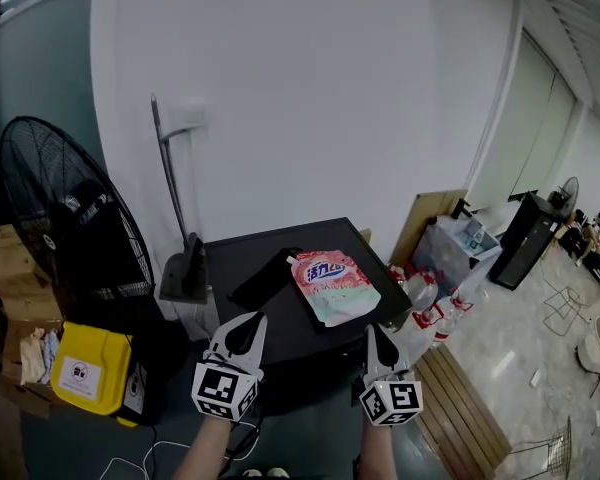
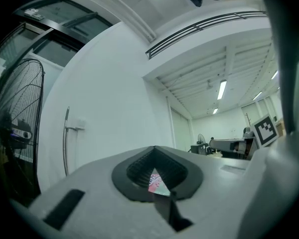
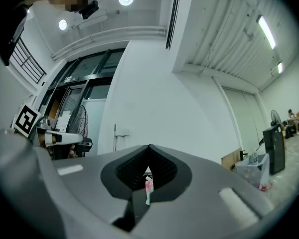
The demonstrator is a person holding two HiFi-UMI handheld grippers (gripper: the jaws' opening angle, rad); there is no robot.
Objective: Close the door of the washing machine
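A big black fan (image 1: 65,218) stands on the far left, with a yellow canister (image 1: 88,368) at its foot. A long-handled dustpan (image 1: 183,268) leans against the wall next to them.

In the middle is the washing machine (image 1: 270,253). Only its flat dark top shows, with a pink soap pouch (image 1: 332,286) and a black strip (image 1: 263,279) lying on it. I can see no door standing open, but the front face is hidden, so I can't tell whether the door is already shut or still waiting.

The left gripper (image 1: 255,320) and the right gripper (image 1: 373,330) are both held just short of the machine. Their jaws are pressed together with nothing in them, and neither touches it.

To the right are some bottles (image 1: 430,313), a plastic box (image 1: 458,253) and wooden slats (image 1: 465,398) on the floor. They sit near the machine's side, though none seems to block it.
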